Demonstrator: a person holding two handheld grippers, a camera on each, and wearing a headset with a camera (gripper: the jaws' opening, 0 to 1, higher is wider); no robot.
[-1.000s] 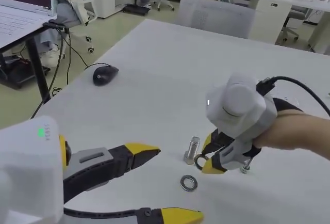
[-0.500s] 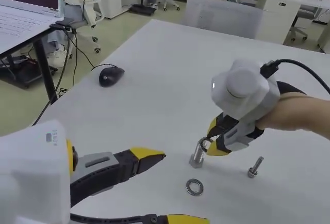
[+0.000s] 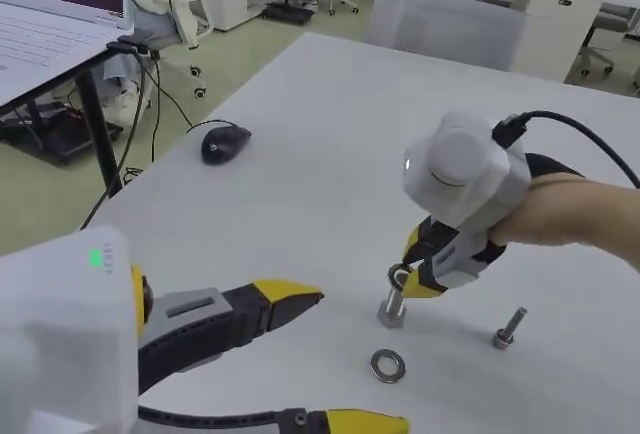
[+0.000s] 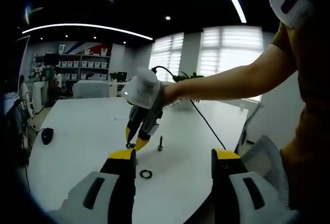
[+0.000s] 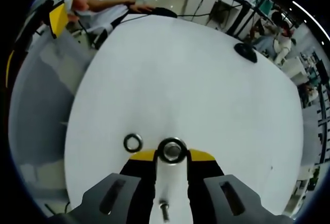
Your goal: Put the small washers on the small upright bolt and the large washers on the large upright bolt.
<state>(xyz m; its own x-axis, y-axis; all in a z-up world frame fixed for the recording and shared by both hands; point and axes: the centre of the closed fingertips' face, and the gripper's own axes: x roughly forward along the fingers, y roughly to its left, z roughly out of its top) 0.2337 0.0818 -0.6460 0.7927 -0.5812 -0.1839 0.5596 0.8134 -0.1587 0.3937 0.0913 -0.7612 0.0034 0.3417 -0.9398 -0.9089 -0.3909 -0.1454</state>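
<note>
The large bolt point(image 3: 391, 308) stands upright on the white table point(image 3: 300, 154). My right gripper point(image 3: 412, 281) is shut on a large washer point(image 3: 400, 276) and holds it at the top of this bolt. In the right gripper view the washer point(image 5: 171, 150) sits between the yellow fingertips point(image 5: 142, 155). A second large washer point(image 3: 388, 365) lies flat just in front of the bolt, also seen as a ring point(image 5: 132, 142). The small bolt point(image 3: 508, 328) stands to the right, tilted. My left gripper point(image 3: 345, 359) hangs open and empty at the near left.
A black mouse point(image 3: 224, 143) lies on the table's left part. A desk with a laptop point(image 3: 50, 14) stands beyond the left edge, with chairs and more desks at the back. A person's arm point(image 4: 232, 79) reaches across the left gripper view.
My right gripper has lifted the washer from table height beside the large bolt up to the bolt's top. The left gripper has stayed open and still.
</note>
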